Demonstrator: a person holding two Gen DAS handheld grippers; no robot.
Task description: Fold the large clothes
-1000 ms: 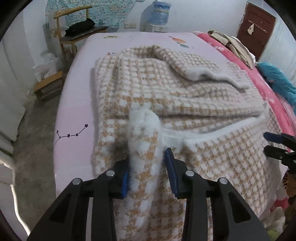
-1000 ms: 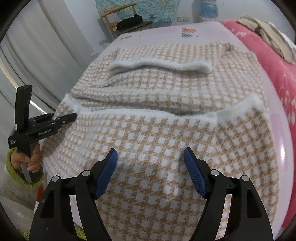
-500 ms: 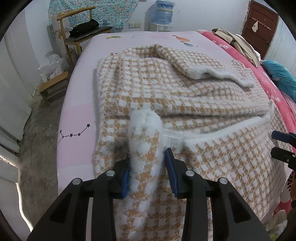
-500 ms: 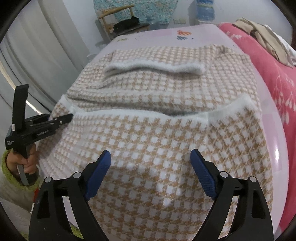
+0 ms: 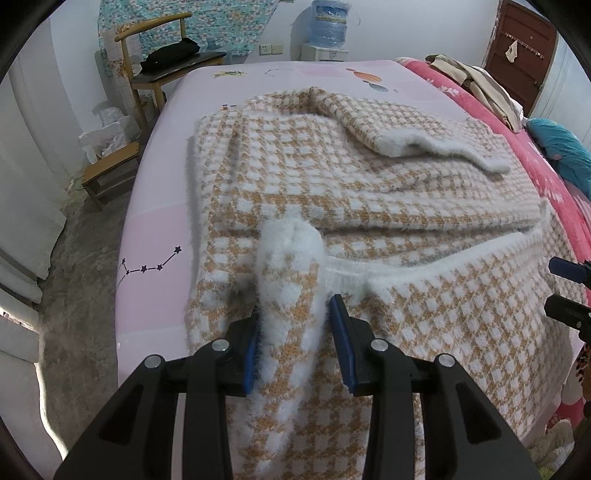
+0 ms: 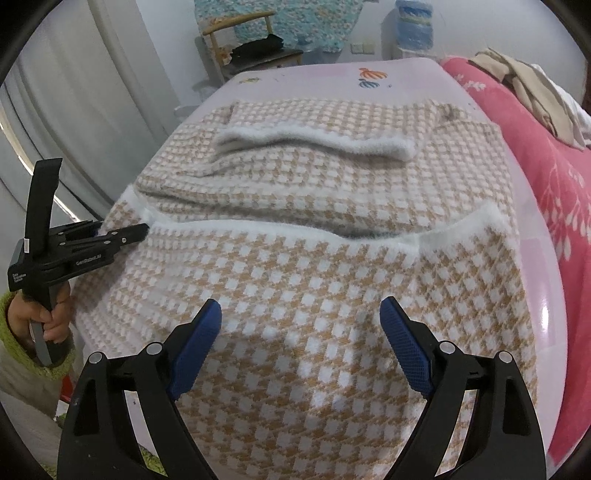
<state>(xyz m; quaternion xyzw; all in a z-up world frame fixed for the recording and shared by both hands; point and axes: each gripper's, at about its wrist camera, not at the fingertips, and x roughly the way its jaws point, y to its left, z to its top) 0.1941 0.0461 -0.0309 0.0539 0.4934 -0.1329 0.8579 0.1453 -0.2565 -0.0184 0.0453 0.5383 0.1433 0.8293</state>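
Note:
A fuzzy tan-and-white houndstooth sweater (image 5: pixel 369 192) lies spread on the bed, its lower part folded up with a white ribbed hem (image 6: pixel 295 229) across the middle. My left gripper (image 5: pixel 294 310) is shut on a bunched-up fold of the sweater's left hem corner, which stands up between the blue pads. In the right wrist view the left gripper (image 6: pixel 123 234) bites the sweater's (image 6: pixel 314 266) left edge, held by a hand in a green cuff. My right gripper (image 6: pixel 301 314) hovers open over the near part of the sweater, nothing between its fingers. Its tips (image 5: pixel 565 291) show at the right edge of the left wrist view.
The bed has a pale pink sheet (image 5: pixel 155 236) and a red blanket (image 6: pixel 554 177) along its right side with beige clothes (image 5: pixel 472 77) and a teal cushion (image 5: pixel 565 147). A wooden chair (image 5: pixel 166 62), a low stool (image 5: pixel 110 170) and a water bottle (image 5: pixel 330 18) stand beyond the bed.
The right gripper's jaws have spread wider over the sweater. The left gripper keeps its hold on the bunched hem, and neither hand has shifted.

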